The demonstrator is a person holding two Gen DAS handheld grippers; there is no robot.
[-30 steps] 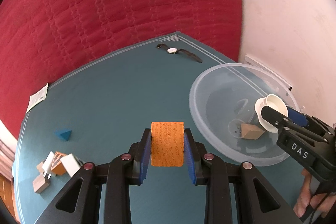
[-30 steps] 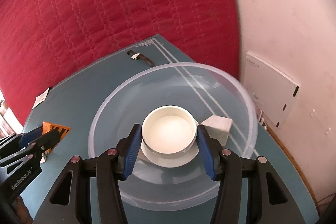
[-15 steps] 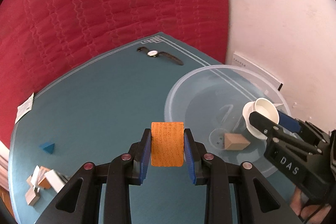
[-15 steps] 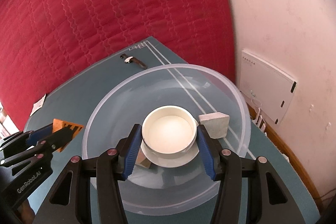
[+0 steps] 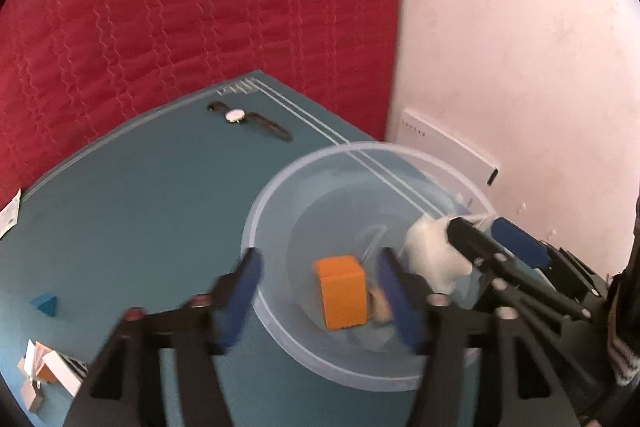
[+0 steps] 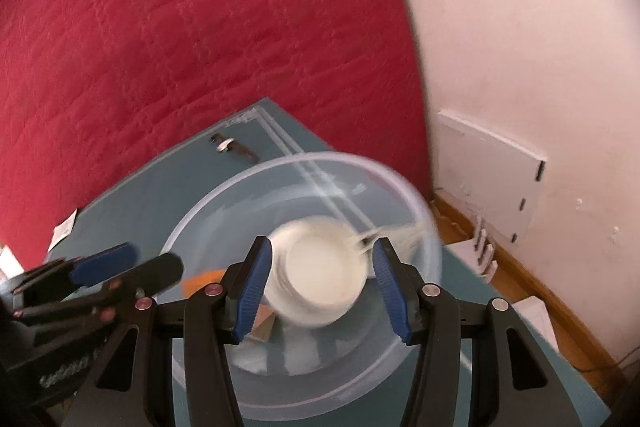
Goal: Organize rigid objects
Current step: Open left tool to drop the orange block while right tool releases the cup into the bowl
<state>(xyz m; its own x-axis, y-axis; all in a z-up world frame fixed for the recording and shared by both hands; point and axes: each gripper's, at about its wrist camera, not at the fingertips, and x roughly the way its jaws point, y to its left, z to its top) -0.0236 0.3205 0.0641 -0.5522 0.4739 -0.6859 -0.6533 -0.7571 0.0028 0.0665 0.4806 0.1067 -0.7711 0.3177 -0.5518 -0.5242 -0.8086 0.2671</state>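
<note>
Left gripper (image 5: 320, 301): our jaws have just sprung apart, nothing pressed between them.
Orange block (image 5: 343, 293): released a moment ago, now inside the clear bowl (image 5: 256, 223), toward its 7 o'clock side.
Right gripper (image 6: 320, 283): holds the white cup (image 6: 316, 279) over the bowl as before.
Meaning: one more piece sorted; the blue wedge (image 5: 45, 305) at 9 o'clock still waits.

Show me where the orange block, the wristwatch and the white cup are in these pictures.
orange block (image 5: 345, 297): left wrist view, on its front face.
wristwatch (image 5: 234, 115): left wrist view, on its white dial.
white cup (image 6: 320, 273): right wrist view, on its pale inside.
</note>
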